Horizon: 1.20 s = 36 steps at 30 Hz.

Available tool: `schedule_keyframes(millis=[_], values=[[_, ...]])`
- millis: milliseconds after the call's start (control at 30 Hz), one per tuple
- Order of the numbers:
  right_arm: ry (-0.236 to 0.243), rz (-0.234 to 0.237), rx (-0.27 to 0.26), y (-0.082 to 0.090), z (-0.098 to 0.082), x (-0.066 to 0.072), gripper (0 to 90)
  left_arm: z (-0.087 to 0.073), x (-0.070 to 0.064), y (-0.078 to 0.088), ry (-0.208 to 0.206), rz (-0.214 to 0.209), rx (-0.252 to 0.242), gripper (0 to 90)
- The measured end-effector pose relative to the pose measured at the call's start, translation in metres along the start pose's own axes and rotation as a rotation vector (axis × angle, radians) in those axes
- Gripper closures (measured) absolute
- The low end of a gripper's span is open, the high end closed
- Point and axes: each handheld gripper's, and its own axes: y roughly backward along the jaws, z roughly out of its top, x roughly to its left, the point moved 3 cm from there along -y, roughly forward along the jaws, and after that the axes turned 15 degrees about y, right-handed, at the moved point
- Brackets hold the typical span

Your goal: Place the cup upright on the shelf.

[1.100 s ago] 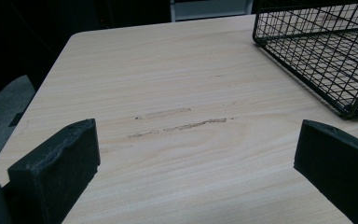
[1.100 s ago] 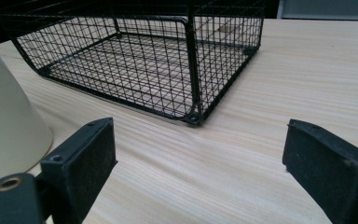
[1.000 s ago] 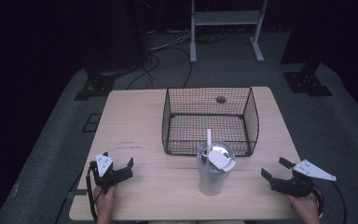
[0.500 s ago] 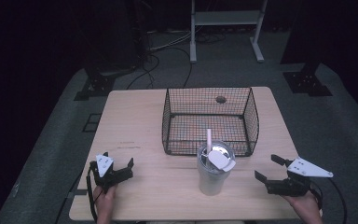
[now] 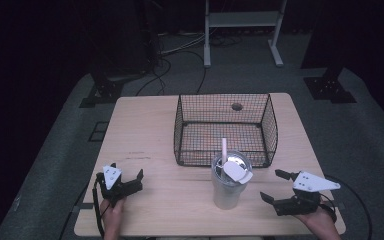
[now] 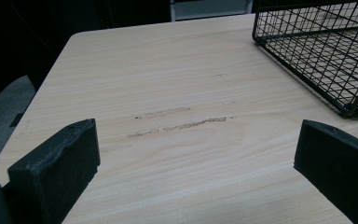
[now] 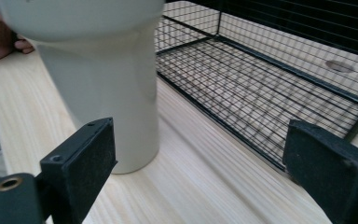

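A pale tumbler (image 5: pixel 228 184) with a lid and a white straw stands upright on the wooden table (image 5: pixel 150 130), just in front of a black wire basket (image 5: pixel 224 128). My right gripper (image 5: pixel 275 186) is open, low over the table to the tumbler's right, jaws pointing toward it. In the right gripper view the tumbler (image 7: pixel 107 79) rises just beyond the left jaw, with the basket (image 7: pixel 270 88) behind. My left gripper (image 5: pixel 126 174) is open near the front left corner, with nothing between its jaws. In the left gripper view it faces bare wood with scuff marks (image 6: pixel 177 122).
The basket's corner (image 6: pixel 326 56) lies ahead and right of the left gripper. A round hole (image 5: pixel 237 106) in the tabletop shows behind the basket. Beyond the table are floor cables and a white stand (image 5: pixel 240 30). The table's front edge is close to both hands.
My right gripper has slid left toward the tumbler. The left gripper has stayed put, and the tumbler and basket have not moved.
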Motion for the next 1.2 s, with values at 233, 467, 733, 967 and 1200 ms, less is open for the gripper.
schedule_keyframes(millis=[233,467,733,967,1200], values=[[0.009,0.05,-0.021,-0.005,0.006,0.006,8.7,0.0,0.0,0.0,-0.001,0.0,0.001,0.0],[0.006,0.107,-0.042,-0.012,0.01,0.015,8.7,0.0,0.0,0.0,-0.002,-0.001,0.001,0.0],[0.028,0.153,-0.063,-0.021,0.018,0.025,8.7,0.0,0.0,0.0,-0.002,-0.002,0.001,0.0],[0.039,0.177,-0.079,-0.03,0.021,0.031,8.7,0.0,0.0,0.0,-0.003,-0.002,0.001,0.0],[0.04,0.194,-0.089,-0.042,0.024,0.037,8.7,0.0,0.0,0.0,-0.003,-0.002,0.001,0.0]])
